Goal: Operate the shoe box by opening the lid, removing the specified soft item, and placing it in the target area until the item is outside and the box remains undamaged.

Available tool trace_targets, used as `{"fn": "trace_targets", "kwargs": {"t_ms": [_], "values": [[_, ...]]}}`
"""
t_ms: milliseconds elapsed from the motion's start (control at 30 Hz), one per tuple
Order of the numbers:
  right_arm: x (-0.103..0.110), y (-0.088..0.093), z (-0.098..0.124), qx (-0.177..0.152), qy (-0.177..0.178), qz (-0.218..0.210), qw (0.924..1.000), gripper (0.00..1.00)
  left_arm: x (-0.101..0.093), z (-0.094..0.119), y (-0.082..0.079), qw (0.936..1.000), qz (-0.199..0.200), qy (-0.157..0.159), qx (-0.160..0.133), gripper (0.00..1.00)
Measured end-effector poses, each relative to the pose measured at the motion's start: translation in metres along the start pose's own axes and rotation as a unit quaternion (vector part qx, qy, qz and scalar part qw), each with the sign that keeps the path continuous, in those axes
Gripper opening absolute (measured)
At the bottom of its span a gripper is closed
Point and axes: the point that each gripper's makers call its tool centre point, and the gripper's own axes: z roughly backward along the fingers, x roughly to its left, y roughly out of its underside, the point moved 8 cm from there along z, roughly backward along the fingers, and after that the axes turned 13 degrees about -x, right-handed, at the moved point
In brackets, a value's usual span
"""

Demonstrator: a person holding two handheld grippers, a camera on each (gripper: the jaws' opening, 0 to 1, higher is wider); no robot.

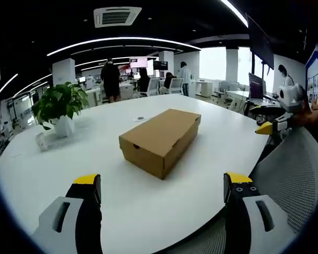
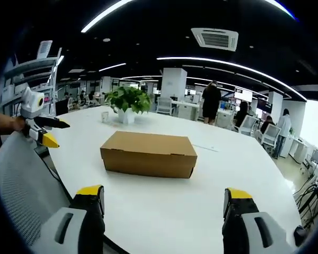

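Nothing of the task appeared done. The single shoe box (image 1: 160, 140) sat shut in the middle of the white table (image 1: 122, 206), its lid down and the soft item presumably still inside, unseen. Opening, removal and placing all remained. There were two grippers: the left gripper (image 1: 161, 190) and the right gripper (image 2: 163, 203), each with jaws wide apart and holding nothing, near the table's edge, well apart from the box. One potted plant (image 2: 128, 100) stood on the far side.

Bare table (image 1: 148, 206) around shoe box (image 1: 160, 139)
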Motion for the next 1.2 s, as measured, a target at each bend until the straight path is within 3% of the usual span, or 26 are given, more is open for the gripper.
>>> {"fn": "trace_targets", "kwargs": {"t_ms": [1200], "values": [[-0.0030,-0.0007,0.0023,0.000,0.003,-0.012,0.9999,0.95,0.0024,0.0020,0.0006,0.9996,0.016,-0.017,0.013,1.00]]}}
